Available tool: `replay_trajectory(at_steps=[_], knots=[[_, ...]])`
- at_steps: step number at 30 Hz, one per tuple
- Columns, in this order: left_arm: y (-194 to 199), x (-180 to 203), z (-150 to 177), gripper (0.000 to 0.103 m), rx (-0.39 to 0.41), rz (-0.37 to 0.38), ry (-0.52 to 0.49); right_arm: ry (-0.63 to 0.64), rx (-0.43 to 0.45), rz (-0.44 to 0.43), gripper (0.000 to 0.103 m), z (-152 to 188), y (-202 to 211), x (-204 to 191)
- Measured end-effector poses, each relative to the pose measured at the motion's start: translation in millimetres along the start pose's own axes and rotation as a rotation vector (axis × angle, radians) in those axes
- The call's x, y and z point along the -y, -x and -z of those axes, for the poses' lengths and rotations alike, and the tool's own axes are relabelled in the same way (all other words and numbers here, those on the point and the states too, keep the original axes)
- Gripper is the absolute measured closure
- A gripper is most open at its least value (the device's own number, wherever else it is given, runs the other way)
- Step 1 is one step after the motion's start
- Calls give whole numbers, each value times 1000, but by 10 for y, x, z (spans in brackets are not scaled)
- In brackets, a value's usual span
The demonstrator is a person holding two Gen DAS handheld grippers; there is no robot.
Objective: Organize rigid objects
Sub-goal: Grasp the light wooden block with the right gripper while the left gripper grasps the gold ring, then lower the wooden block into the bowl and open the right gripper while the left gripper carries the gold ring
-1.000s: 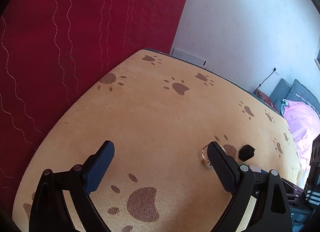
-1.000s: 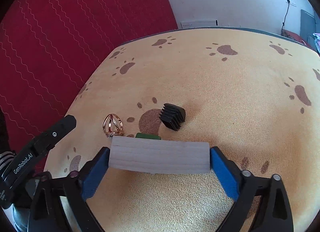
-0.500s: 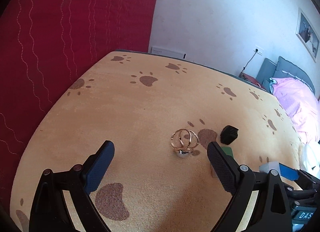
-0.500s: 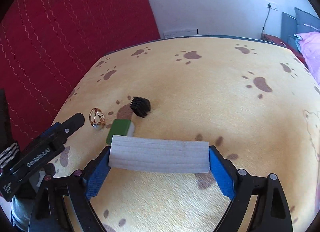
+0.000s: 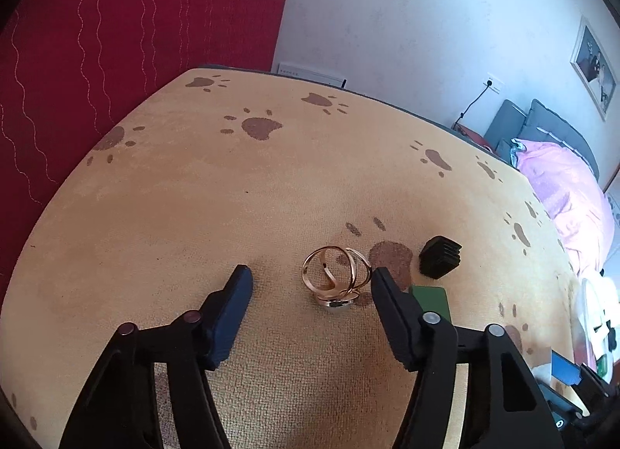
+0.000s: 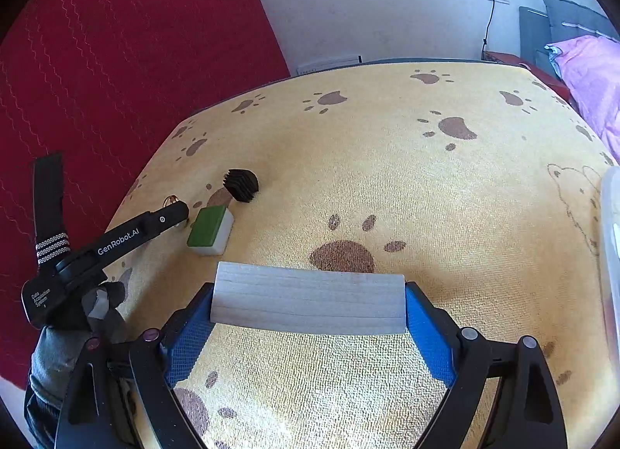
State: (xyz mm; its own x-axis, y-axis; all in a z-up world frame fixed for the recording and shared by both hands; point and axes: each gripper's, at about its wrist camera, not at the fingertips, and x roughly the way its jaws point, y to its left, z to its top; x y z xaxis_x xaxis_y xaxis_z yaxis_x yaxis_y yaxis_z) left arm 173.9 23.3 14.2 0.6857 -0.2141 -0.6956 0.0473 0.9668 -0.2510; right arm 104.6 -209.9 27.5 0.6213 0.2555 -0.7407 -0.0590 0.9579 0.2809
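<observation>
A gold wire ring ornament point(image 5: 335, 278) stands on the paw-print cloth between the fingers of my left gripper point(image 5: 310, 273). Its jaws are closing; the right fingertip is at the ring's edge and the left pad is still apart from it. Just right of it lie a green-topped white tile point(image 5: 430, 299) and a black ribbed cap point(image 5: 441, 261). My right gripper point(image 6: 309, 290) is shut on a pale wooden block point(image 6: 310, 301), held crosswise above the cloth. From the right wrist view the tile point(image 6: 209, 230), the cap point(image 6: 242, 185) and the ring point(image 6: 171, 201) sit at the far left.
The yellow cloth point(image 5: 232, 197) covers the whole table. A red curtain point(image 5: 116, 42) hangs behind its left edge. A clear plastic container's rim point(image 6: 610, 255) shows at the right edge. A gloved hand point(image 6: 77, 332) holds the left gripper. Pink bedding point(image 5: 562, 177) lies beyond the table.
My left gripper has swung toward the gold ring and its jaws have narrowed around it. My right gripper has carried the wooden block rightward, away from the tile and cap.
</observation>
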Motion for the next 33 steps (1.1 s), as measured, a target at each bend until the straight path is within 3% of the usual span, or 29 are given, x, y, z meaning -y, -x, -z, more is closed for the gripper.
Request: replay_trajectory(at_steps=[3,4,16,33], knots=[[-5,15,9,64,-6,50,-13,-6,-1,3,9,24,-2,9],[-13,15,5,66,-12,68,-13,-7,0,2,9,30,2,14],[202,224,99,66,44,117,-91,-17,46,21,9,83,240,62],[411,613,275,66,63,170,-199,-116,93,99,9,278,650,490]])
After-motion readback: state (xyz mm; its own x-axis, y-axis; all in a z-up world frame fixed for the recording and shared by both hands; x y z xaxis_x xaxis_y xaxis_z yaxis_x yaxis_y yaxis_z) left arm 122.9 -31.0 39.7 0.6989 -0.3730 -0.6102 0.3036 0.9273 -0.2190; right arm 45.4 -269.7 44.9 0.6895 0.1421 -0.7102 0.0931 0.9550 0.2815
